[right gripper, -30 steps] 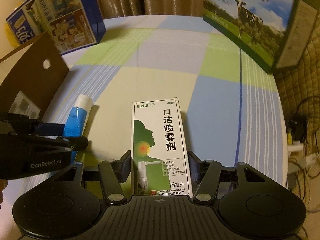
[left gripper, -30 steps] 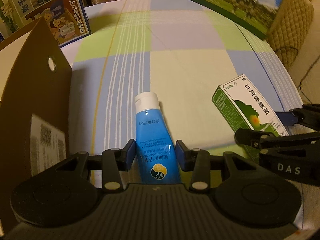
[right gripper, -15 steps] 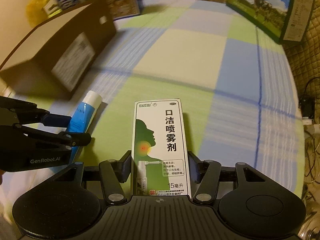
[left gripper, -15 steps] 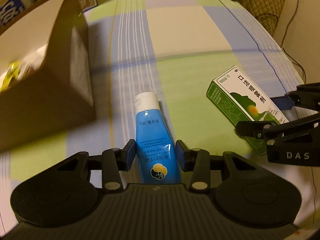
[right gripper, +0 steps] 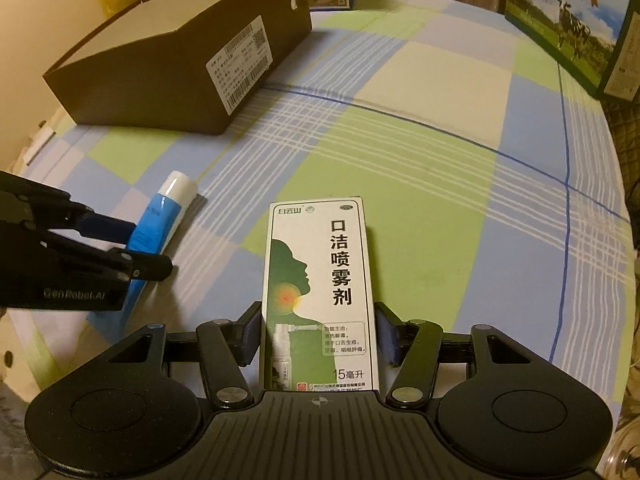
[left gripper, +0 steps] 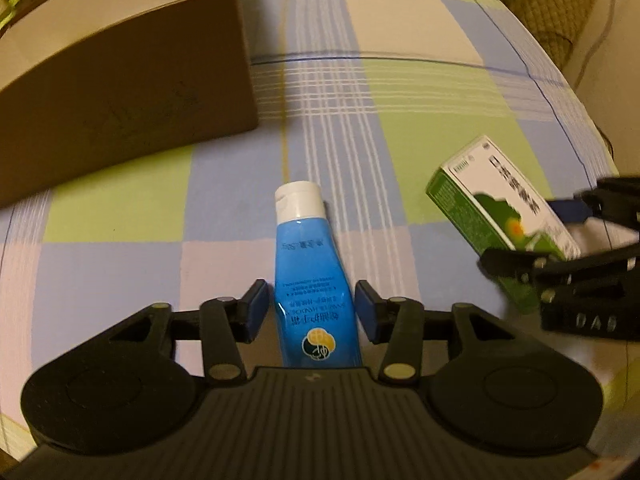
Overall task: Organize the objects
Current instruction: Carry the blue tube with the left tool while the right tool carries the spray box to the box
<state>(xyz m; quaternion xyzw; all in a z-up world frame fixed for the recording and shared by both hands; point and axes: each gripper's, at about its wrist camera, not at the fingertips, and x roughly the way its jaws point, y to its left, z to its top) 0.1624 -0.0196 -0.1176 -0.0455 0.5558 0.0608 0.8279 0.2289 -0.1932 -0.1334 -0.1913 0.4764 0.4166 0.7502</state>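
A blue tube with a white cap (left gripper: 304, 248) sticks forward out of my left gripper (left gripper: 312, 312), which is shut on its lower half and holds it above the checked cloth. My right gripper (right gripper: 320, 336) is shut on a white and green spray box (right gripper: 316, 264), held flat with its printed face up. The right wrist view shows the left gripper (right gripper: 132, 244) at the left with the tube (right gripper: 168, 208) in it. In the left wrist view the spray box (left gripper: 480, 188) and the right gripper (left gripper: 560, 240) are at the right edge, slightly blurred.
An open brown cardboard box (right gripper: 172, 64) with a white label stands at the back left on the checked tablecloth (right gripper: 440, 160); it is also seen as a brown box (left gripper: 120, 72) ahead-left of the tube. A milk carton case (right gripper: 568, 20) stands back right, printed boxes behind.
Both grippers have drawn back and risen with their objects still held. The brown box, close beside the left gripper a second ago, now lies farther ahead with its top in view.
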